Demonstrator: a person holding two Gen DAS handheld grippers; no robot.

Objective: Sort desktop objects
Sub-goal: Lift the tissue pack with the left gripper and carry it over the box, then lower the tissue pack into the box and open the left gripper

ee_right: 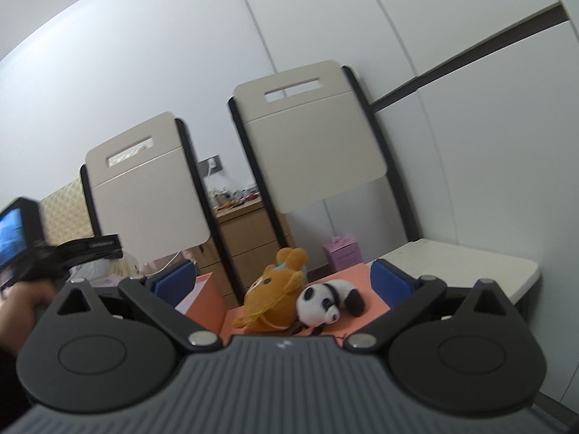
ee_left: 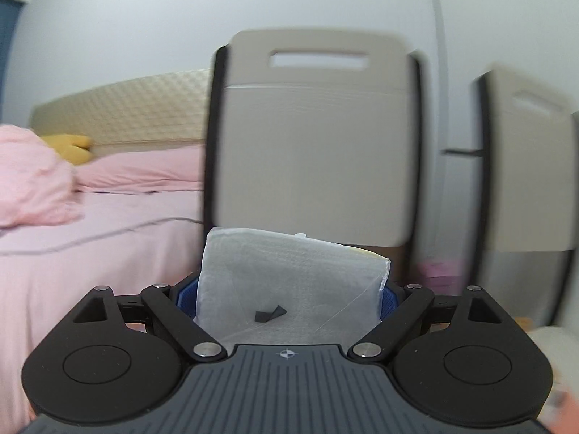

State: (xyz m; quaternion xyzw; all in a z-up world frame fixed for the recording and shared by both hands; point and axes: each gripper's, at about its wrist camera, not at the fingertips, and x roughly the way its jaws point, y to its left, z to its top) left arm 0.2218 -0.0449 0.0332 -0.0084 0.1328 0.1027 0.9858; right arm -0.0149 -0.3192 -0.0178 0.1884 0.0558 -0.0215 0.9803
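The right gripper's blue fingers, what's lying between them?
In the right wrist view, a brown bear plush and a panda plush lie between the open right gripper's fingers.

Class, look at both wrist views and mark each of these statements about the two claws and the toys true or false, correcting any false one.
1. The left claw grips a clear plastic packet. True.
2. The right claw holds the panda plush. False: its jaws stand open and empty, with the panda lying ahead between them.
3. The panda plush lies beside a brown bear plush on an orange surface. True.
4. A blue box sits behind the toys. False: the box there is pink.
5. Two folded beige chairs lean near the wall in the right wrist view. True: one stands left, the other right.
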